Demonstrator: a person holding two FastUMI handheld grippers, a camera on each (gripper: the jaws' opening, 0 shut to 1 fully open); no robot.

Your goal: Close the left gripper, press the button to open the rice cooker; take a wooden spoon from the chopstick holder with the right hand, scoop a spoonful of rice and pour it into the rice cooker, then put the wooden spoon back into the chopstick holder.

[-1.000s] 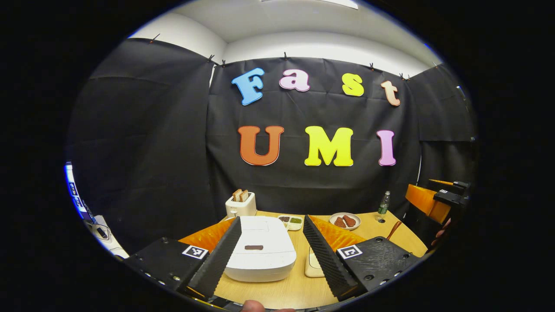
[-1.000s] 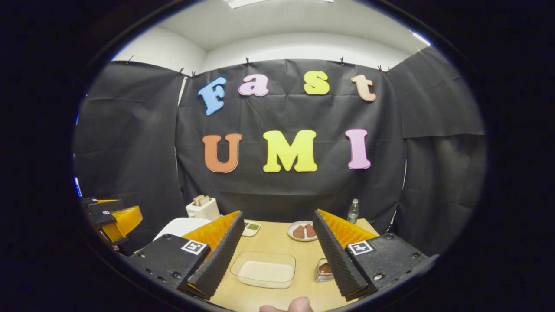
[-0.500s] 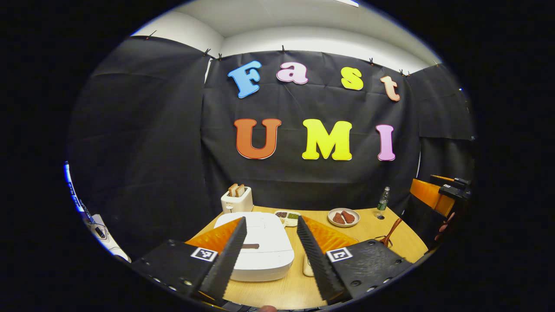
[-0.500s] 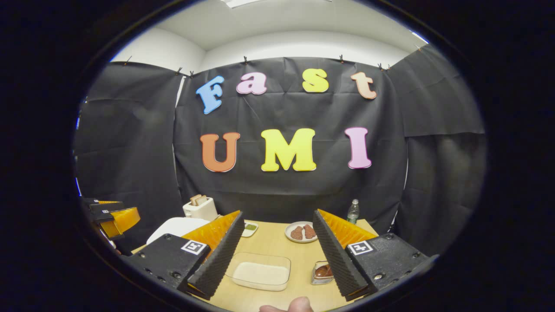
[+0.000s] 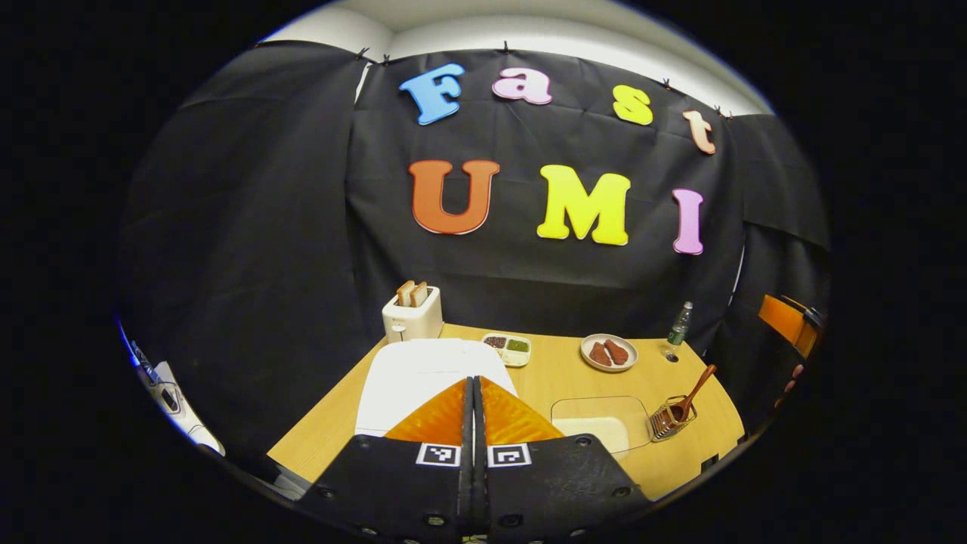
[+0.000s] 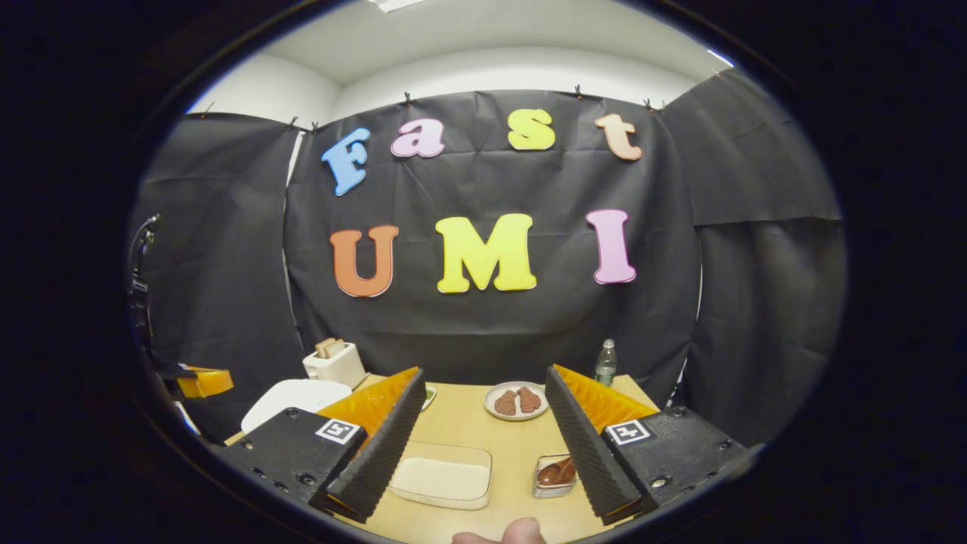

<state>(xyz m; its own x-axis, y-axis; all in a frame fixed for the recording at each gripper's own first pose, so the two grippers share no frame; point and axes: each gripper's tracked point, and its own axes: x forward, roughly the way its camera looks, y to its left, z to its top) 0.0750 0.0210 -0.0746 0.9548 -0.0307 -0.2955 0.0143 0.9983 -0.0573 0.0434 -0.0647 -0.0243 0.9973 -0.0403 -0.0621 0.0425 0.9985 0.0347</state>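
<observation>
Directly ahead of the left hand-held gripper (image 5: 474, 389), fingers pressed together to form one blunt pressing tip, lies the closed rice cooker (image 5: 412, 374).

The near part of the rice cooker (image 5: 412, 374) is hidden behind the closed fingers of the left gripper (image 5: 473, 385). In the right gripper view, the chopstick holder (image 6: 554, 476) is partly covered by a finger of the right gripper (image 6: 483, 412), and the wooden spoon (image 6: 557, 472) handle is hidden. The seasoning tray (image 6: 429, 394) is mostly concealed.
</observation>
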